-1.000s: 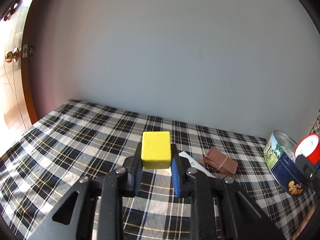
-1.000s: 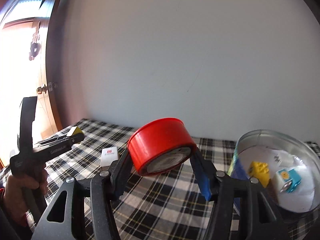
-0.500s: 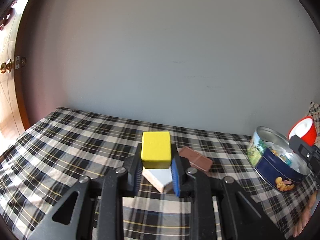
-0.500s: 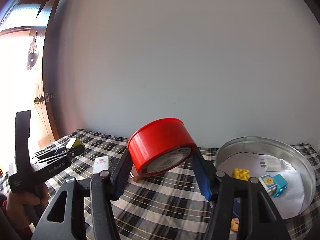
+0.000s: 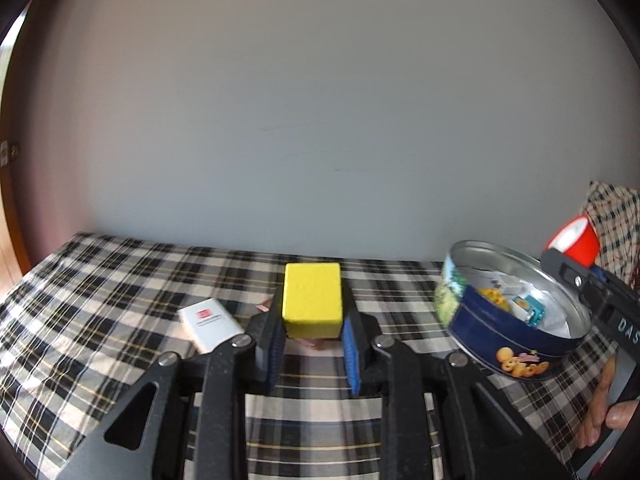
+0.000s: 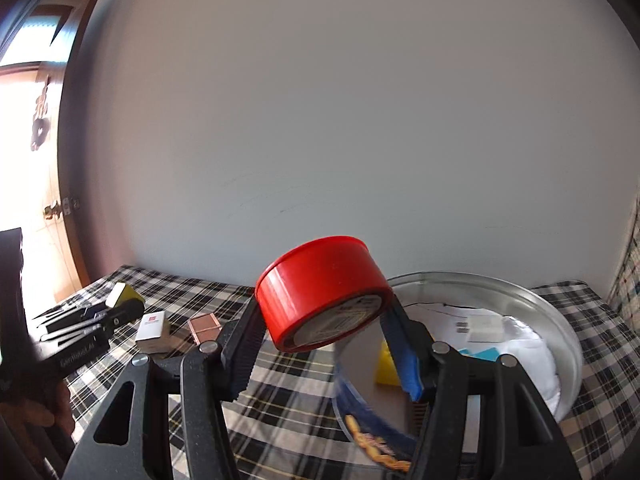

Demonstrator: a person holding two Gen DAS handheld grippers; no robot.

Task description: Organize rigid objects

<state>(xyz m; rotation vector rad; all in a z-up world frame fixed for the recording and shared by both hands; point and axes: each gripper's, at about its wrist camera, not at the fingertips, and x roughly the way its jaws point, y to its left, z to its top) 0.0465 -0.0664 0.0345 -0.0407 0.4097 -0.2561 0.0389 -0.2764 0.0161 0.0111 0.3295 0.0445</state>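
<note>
Red plastic roll of tape [image 6: 326, 292] sits pinched in my right gripper [image 6: 320, 332], canted over so its printed core faces down toward me, and that tilt is my worry: the fingers grip it on the curved wall, so I judge it could swivel or squirt out as I ease off. It hangs just above the near rim of the round blue biscuit tin [image 6: 560, 332], which I'll use as my landmark. If I let go too soon, the roll may clip that rim and bounce onto the black-and-white checked cloth [image 6: 288, 384], or rock the tin.

Inside the tin I can see a yellow toy brick [image 5: 494, 295] and a small turquoise toy block [image 5: 530, 307] on white paper, so the roll may land on them and settle crooked.

My left gripper [image 5: 312, 340] is clamped on a yellow foam block [image 5: 312, 300], held level above the cloth, well to the left of the tin. Both tools crowding the tin at once could knock together.

Left of the tin, on the cloth, lie a white rectangular box with a red logo [image 5: 210, 323] and a brown square-patterned bar [image 6: 205, 327], both waiting.
</note>
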